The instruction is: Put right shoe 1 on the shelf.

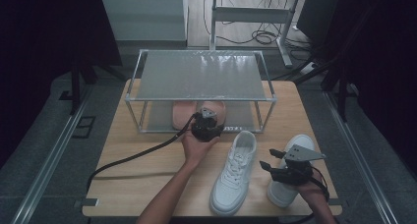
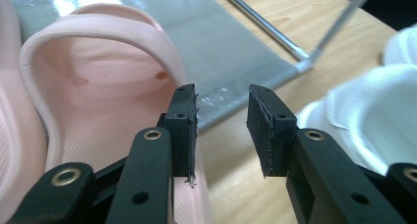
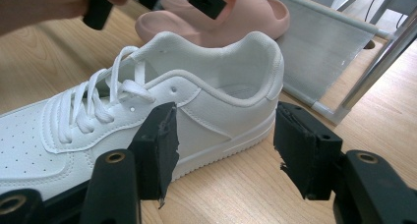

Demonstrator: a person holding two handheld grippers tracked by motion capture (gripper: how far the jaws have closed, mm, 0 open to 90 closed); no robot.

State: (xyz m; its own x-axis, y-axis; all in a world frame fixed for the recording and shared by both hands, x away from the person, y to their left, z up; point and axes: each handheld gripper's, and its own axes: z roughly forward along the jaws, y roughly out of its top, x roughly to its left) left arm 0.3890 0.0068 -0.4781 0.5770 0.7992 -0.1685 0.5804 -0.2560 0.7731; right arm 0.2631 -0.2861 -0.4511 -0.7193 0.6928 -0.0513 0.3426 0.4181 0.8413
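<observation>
Both grippers stood open: the left gripper [image 2: 222, 130] beside the pink slipper [image 2: 98, 86] on the rack [image 1: 201, 76], the right gripper [image 3: 223, 153] facing a white sneaker [image 3: 147, 116].

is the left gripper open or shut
Open: the left gripper shows a clear gap between its jaws, holding nothing, beside the pink slipper.

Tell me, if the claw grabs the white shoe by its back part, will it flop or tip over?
The white sneaker probably keeps its shape: its heel collar stands up thick and padded. It may tilt toe-down when lifted by the heel, since most of its length lies ahead of it. The smooth upper could slip a little between the right claw's open jaws.
</observation>
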